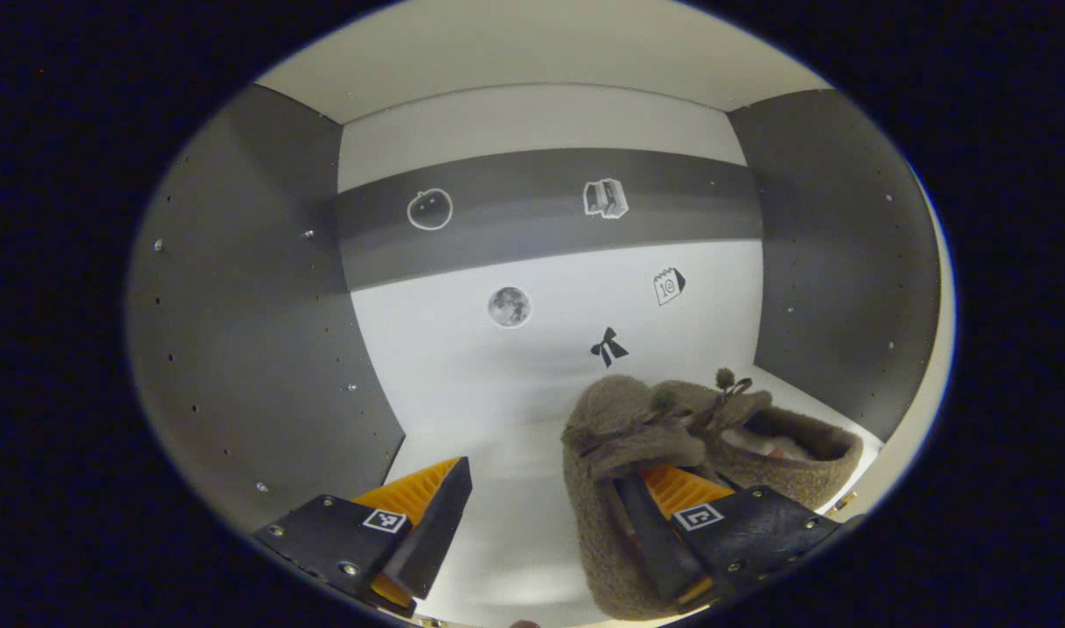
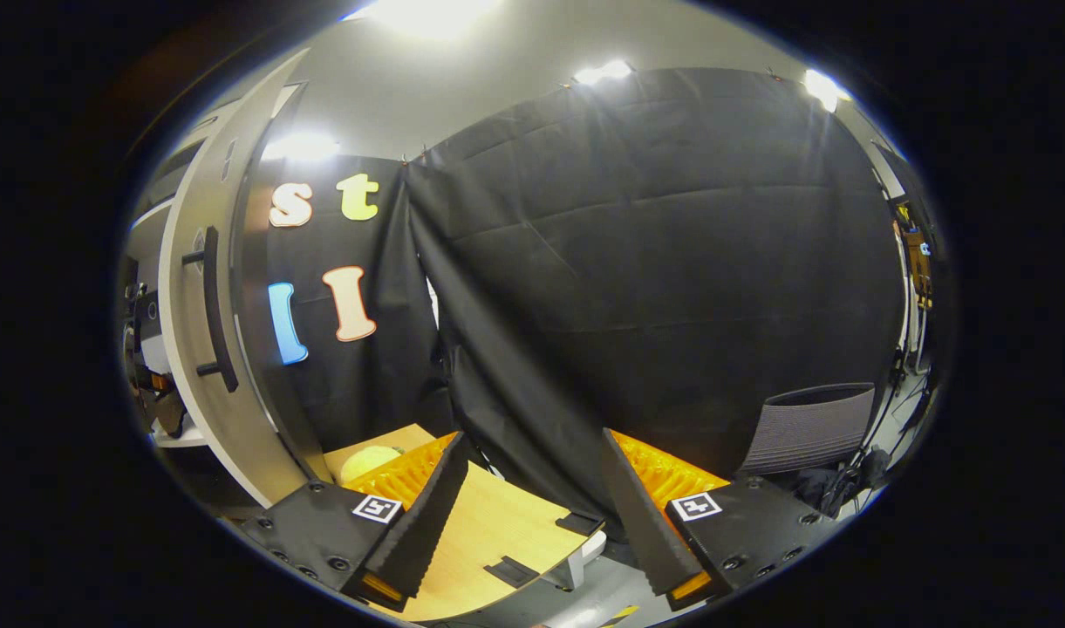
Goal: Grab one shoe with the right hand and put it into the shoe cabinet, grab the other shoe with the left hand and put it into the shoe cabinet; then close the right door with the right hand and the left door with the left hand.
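Left gripper view: interior of the shoe cabinet (image 1: 262, 349), seen from its opening. The back panel (image 1: 549, 288) is pale with a grey band across it and carries small printed pictures: an outlined fruit, a stack of books, a moon, a calendar leaf and a bow. Grey side walls with rows of peg holes flank the back panel. On the white cabinet floor, toward the right wall of the cabinet, lies a brown fuzzy shoe (image 1: 624, 436) with a bow and pompoms on top, its opening turned toward the right wall. The left gripper (image 1: 541, 523) stands inside the cabinet with its jaws wide apart and grips nothing; one finger lies against or just in front of the shoe's near side, and whether it touches cannot be told, while the other finger is well apart from the shoe, over bare floor.

Right gripper view: the right gripper (image 2: 532, 515) is outside the cabinet, jaws wide apart, nothing between them. To the gripper's left stands an open cabinet door (image 2: 192, 349), edge-on, bearing a dark bar handle (image 2: 214, 305). Below the fingers is a wooden table (image 2: 488, 523) with a yellowish ball (image 2: 368, 460) near the foot of the door. A grey mesh chair (image 2: 807, 427) stands by the black curtain, far from the door
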Action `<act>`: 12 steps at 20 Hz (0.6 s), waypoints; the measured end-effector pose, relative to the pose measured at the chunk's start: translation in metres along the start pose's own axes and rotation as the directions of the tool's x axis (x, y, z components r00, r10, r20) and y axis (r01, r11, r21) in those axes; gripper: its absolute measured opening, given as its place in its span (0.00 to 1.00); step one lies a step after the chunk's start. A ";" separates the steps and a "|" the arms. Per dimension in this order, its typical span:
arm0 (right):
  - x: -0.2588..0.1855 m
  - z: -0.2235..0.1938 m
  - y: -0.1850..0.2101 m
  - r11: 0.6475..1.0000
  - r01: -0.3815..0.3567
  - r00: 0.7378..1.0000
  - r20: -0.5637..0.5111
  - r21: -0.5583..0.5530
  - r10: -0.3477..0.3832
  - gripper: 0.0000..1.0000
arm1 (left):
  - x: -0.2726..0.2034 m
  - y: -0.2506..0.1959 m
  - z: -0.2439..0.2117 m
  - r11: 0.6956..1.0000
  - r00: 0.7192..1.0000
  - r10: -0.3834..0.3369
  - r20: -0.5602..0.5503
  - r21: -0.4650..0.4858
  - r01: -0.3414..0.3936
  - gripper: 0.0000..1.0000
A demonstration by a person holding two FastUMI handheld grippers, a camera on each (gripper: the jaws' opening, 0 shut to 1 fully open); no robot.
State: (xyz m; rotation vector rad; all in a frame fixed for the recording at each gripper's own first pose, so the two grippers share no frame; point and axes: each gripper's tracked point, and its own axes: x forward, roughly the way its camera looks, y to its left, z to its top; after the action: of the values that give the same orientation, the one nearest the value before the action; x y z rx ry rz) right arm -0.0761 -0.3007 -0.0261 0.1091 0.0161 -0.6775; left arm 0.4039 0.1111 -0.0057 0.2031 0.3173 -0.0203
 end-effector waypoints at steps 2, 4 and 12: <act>0.007 0.000 0.014 0.999 -0.038 0.999 -0.011 0.002 0.038 0.96 | 0.004 0.002 -0.008 1.000 0.999 0.007 -0.043 0.002 -0.007 0.94; 0.013 0.001 0.026 0.997 -0.070 0.997 -0.012 -0.013 0.070 0.96 | 0.006 0.002 -0.012 0.999 0.996 -0.009 -0.093 0.044 0.013 0.94; 0.023 0.005 0.040 0.992 -0.119 0.993 -0.006 -0.038 0.119 0.96 | -0.057 0.015 0.014 0.996 1.000 0.008 -0.021 0.094 -0.006 0.94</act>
State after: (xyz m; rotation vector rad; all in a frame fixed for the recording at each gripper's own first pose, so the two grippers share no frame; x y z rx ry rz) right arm -0.0333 -0.2852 -0.0182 0.0741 0.0262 -0.5579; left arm 0.3546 0.1219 0.0275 0.2976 0.3368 -0.0256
